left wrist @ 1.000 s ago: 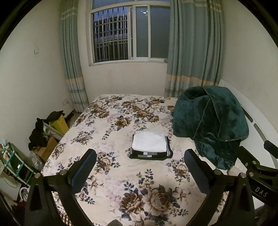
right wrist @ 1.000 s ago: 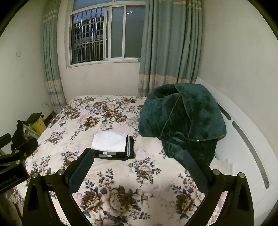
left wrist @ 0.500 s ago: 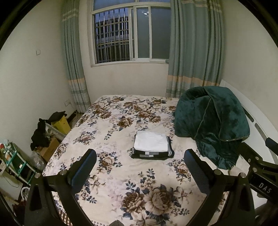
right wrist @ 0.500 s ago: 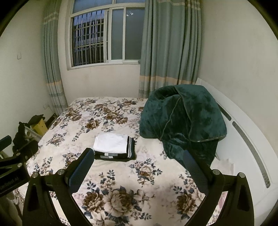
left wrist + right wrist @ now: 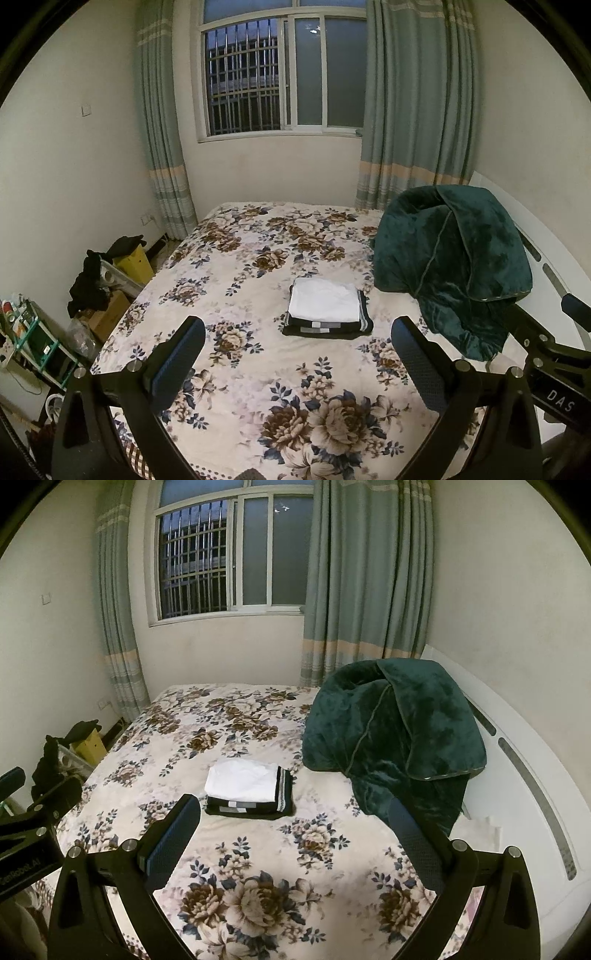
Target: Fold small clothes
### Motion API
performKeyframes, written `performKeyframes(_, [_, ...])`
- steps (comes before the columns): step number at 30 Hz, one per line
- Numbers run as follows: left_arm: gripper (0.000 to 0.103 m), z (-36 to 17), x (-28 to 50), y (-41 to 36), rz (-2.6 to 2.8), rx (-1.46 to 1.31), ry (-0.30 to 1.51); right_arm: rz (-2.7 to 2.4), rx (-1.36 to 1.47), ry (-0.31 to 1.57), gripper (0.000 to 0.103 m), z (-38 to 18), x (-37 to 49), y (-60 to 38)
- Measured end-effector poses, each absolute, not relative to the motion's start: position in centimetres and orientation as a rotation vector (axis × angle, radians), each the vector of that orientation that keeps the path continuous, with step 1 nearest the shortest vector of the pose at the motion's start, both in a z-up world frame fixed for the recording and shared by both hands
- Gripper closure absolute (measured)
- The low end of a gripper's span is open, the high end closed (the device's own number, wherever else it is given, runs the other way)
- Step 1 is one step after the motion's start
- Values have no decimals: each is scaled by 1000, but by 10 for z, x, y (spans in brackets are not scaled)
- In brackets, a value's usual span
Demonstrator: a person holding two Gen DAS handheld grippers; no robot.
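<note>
A folded white garment (image 5: pixel 325 303) lies on top of a folded black garment with striped trim (image 5: pixel 328 326), stacked in the middle of the floral bedspread (image 5: pixel 280 402). The stack also shows in the right wrist view, white piece (image 5: pixel 242 783) on black piece (image 5: pixel 255 806). My left gripper (image 5: pixel 297 356) is open and empty, held above the near part of the bed, well short of the stack. My right gripper (image 5: pixel 295 834) is open and empty too, at a similar distance. The right gripper's body shows at the right edge of the left wrist view (image 5: pixel 554 354).
A dark green plush blanket (image 5: pixel 454 266) is heaped at the bed's right side against the white headboard (image 5: pixel 524 768). Boxes, dark clothes and a yellow container (image 5: pixel 133 262) sit on the floor at left, with a small shelf (image 5: pixel 33 343). A barred window and curtains stand behind.
Both grippers have drawn back and risen a little from the bed, so more of the room shows. The folded stack has not moved.
</note>
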State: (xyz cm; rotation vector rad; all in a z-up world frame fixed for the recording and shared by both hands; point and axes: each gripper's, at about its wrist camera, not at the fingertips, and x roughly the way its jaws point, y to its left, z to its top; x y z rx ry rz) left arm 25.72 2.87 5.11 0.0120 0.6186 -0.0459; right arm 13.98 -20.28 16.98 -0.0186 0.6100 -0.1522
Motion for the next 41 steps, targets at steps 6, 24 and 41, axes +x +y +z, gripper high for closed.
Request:
performKeyframes(6, [0,51,257,31,-47,10,618,-152,-20,610,0,170,138,-201])
performKeyframes(24, [0,51,254,38,-42,5,622,-152,-21,609,0,170,137,-198])
performKeyframes(41, [0,49,253,39,-43,5,613,-151,-21,607,0,169,135,-197])
